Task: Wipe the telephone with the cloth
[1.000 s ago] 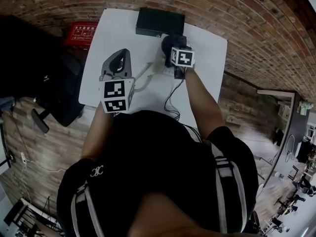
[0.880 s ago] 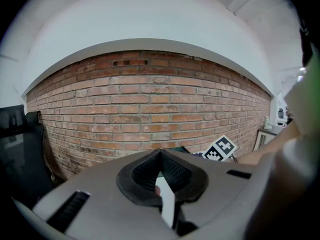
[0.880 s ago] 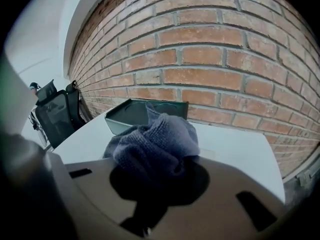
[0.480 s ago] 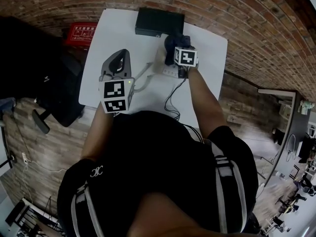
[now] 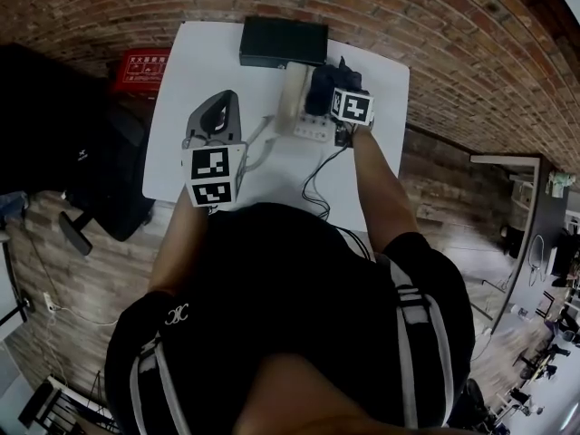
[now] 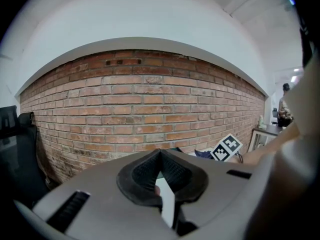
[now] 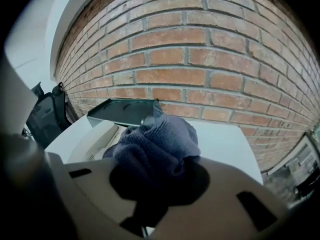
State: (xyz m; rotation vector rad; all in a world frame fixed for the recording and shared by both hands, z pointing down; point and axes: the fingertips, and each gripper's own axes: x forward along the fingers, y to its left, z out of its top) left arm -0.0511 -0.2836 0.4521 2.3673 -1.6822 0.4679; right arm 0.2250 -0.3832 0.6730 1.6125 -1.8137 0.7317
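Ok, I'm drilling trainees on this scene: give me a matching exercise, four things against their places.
1 dark blue knitted cloth
2 flat black box
3 red box
4 white corded telephone

A on the floor beside the white table
B at the table's far edge, by the brick wall
C in the right gripper's jaws
D on the table, near the black box

Pairs: 1-C, 2-B, 3-A, 4-D
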